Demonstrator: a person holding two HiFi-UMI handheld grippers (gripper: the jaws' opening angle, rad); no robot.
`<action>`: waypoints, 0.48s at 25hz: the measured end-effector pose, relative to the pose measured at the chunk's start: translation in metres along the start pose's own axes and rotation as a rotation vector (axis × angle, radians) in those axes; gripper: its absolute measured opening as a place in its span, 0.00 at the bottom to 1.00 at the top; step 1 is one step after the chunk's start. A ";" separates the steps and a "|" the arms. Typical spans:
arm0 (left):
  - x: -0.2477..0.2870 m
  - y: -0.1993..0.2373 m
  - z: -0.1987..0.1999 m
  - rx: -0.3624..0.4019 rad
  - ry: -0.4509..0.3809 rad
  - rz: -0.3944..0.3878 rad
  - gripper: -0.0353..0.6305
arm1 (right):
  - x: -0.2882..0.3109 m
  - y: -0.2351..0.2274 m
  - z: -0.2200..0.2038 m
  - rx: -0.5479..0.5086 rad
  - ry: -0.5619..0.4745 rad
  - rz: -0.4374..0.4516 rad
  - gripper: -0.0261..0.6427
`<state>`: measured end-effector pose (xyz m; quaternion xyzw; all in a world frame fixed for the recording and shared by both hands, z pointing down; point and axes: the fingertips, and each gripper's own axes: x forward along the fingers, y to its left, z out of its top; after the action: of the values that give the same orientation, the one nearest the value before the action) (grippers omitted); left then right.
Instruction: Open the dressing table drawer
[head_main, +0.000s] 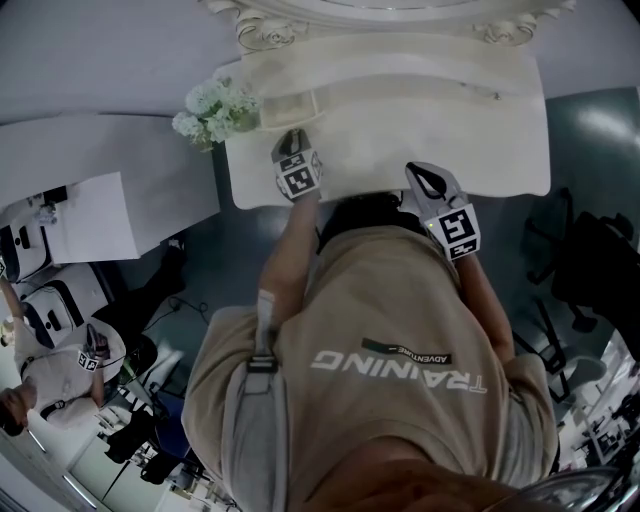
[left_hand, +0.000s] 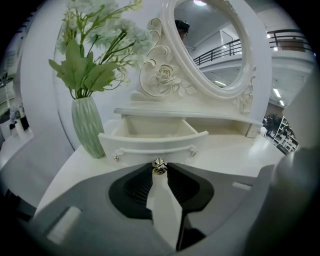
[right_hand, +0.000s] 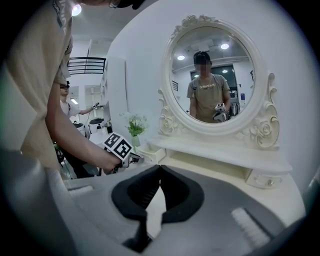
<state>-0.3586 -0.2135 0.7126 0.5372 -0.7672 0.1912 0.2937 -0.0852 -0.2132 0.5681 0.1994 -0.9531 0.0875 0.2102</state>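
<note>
Drawer (left_hand: 152, 142): partly out, empty, far left on the tabletop (left_hand: 230, 150).
Left claw (left_hand: 159, 169): clamped on its knob (left_hand: 159, 164) for pulling.
Right claw (right_hand: 159, 168): closed, empty, idle.

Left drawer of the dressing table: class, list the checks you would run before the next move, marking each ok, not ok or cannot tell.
1. Left gripper closed on the knob: ok.
2. Drawer out of its slot: ok.
3. Drawer at full travel: cannot tell.
4. Vase clear of the drawer's left corner: cannot tell.
5. Right gripper empty, jaws together: ok.
</note>
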 end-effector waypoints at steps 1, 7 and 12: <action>0.000 0.000 0.000 0.000 0.000 0.000 0.21 | -0.001 0.000 -0.001 -0.002 0.001 0.002 0.04; 0.000 0.001 -0.002 0.001 -0.005 -0.011 0.21 | -0.005 0.002 -0.009 -0.003 0.011 0.000 0.04; -0.004 0.006 -0.005 -0.033 -0.017 0.000 0.27 | -0.012 0.004 -0.012 -0.010 0.016 -0.003 0.04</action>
<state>-0.3618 -0.2056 0.7138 0.5339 -0.7728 0.1738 0.2958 -0.0724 -0.2021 0.5736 0.1991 -0.9515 0.0842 0.2189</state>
